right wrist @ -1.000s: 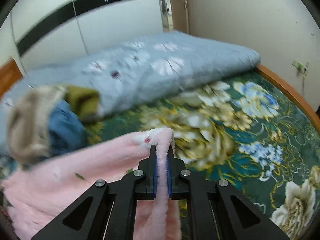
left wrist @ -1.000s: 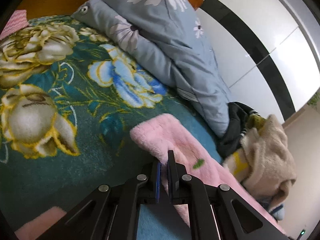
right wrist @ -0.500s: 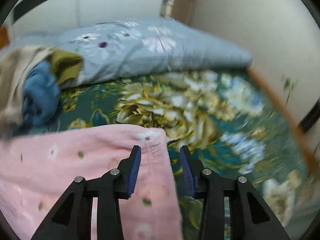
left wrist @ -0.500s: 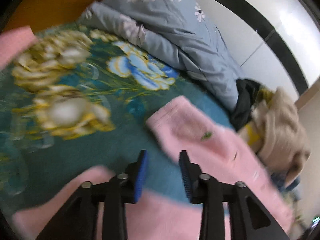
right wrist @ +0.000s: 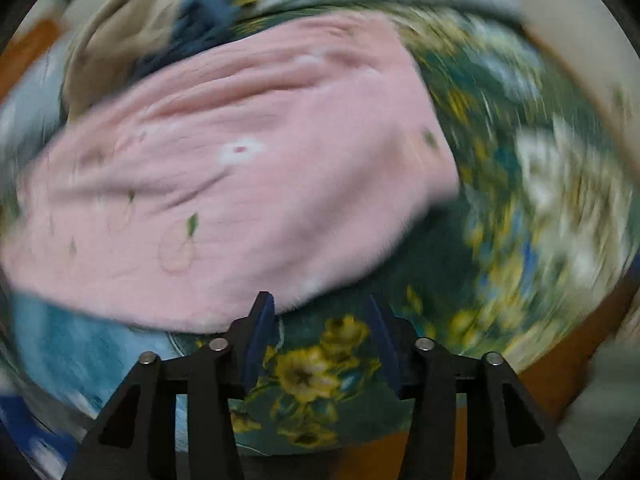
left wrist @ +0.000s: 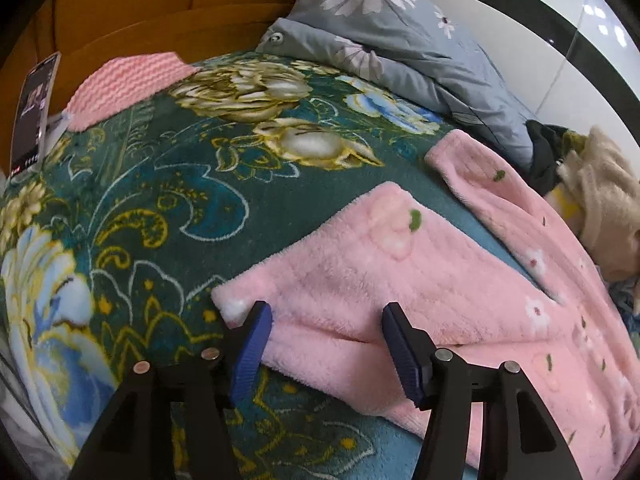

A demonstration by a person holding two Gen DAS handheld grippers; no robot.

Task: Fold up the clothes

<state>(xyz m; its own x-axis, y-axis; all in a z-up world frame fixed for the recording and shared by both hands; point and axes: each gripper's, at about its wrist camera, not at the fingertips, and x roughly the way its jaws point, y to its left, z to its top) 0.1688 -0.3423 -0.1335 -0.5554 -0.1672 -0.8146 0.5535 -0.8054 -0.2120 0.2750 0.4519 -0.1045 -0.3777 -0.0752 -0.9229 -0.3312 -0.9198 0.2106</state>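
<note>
A pink fleece garment (left wrist: 400, 272) with small flowers lies on the green floral blanket (left wrist: 160, 184), one flap laid over the body and a sleeve stretched toward the far right. My left gripper (left wrist: 326, 340) hovers over its near edge. Its jaws are opening, and the blue pads (left wrist: 256, 344) press on nothing. The right wrist view is blurred by motion. There the garment (right wrist: 240, 160) fills the upper left. My right gripper (right wrist: 320, 328) is just off the garment's lower edge, jaws opening, with only blanket (right wrist: 432, 272) between them.
A grey daisy-print duvet (left wrist: 400, 40) is bunched along the far side. A heap of beige and dark clothes (left wrist: 600, 184) sits at the right. A pink knit piece (left wrist: 124, 84) and a phone (left wrist: 34, 108) rest by the wooden headboard (left wrist: 140, 8).
Both grippers were shut on the pink garment a second ago; both have let go, opened and drawn back. The garment now lies flat on the blanket.
</note>
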